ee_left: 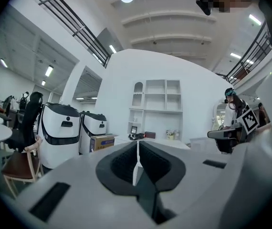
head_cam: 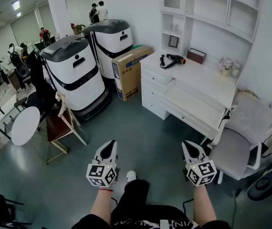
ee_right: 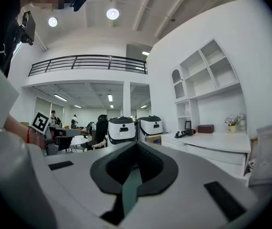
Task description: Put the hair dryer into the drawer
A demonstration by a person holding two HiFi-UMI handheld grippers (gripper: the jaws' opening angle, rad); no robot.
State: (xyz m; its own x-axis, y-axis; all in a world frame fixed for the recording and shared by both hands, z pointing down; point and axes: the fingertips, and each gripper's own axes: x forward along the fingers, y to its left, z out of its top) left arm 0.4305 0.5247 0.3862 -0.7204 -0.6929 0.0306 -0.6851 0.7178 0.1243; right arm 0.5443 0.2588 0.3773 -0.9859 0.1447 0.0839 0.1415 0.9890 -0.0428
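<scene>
A black hair dryer (head_cam: pixel 172 59) with an orange nozzle lies on the white desk (head_cam: pixel 207 82) at the far side of the room, its cord coiled beside it. It shows small in the left gripper view as the hair dryer (ee_left: pixel 137 136) and in the right gripper view as the hair dryer (ee_right: pixel 184 133). The desk's drawers (head_cam: pixel 156 82) are closed. My left gripper (head_cam: pixel 108 150) and right gripper (head_cam: pixel 191 150) are held level over the grey floor, far short of the desk. Both are shut and hold nothing.
Two large white-and-black machines (head_cam: pixel 76 73) and a cardboard box (head_cam: pixel 130 70) stand left of the desk. A grey padded chair (head_cam: pixel 241 142) sits at the desk's right end. A wooden chair (head_cam: pixel 62 125) and round white table (head_cam: pixel 24 124) are to my left. People stand far back.
</scene>
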